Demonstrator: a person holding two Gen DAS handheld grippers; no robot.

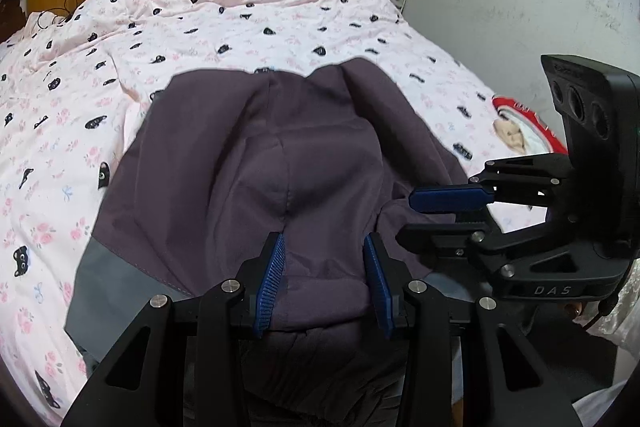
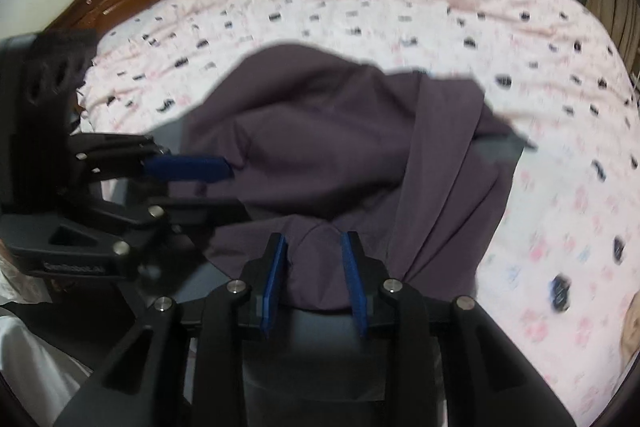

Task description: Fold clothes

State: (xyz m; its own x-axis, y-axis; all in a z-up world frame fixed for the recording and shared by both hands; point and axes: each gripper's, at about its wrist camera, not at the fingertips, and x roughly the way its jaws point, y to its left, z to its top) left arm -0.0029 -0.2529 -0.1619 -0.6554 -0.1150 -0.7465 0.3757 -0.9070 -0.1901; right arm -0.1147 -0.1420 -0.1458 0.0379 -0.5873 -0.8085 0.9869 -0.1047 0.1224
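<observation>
Garment: we are working on a dark purple jacket (image 1: 256, 163) with grey panels; it is lying bunched on the pink patterned bedspread (image 1: 200, 11), toward the bed's near edge, its far end reaching the middle of the bed.

Left gripper (image 1: 325, 279): we are keeping its blue pads astride a rounded fold of purple cloth at the garment's near end. The pads are looking parted, with fabric between them; we are judging this a loose straddle, not a clench, and we cannot tell if the pads are pressing.

Right gripper (image 2: 314, 277): its blue pads are also flanking a hump of purple cloth, with gaps showing on both sides, so we are reading it as released around the fabric.

Why so placed: we are holding both claws side by side on the near hem, likely to lay it down evenly.

Stage: we are judging the fold as partway done.

Blur: the right view is smearing.
</observation>
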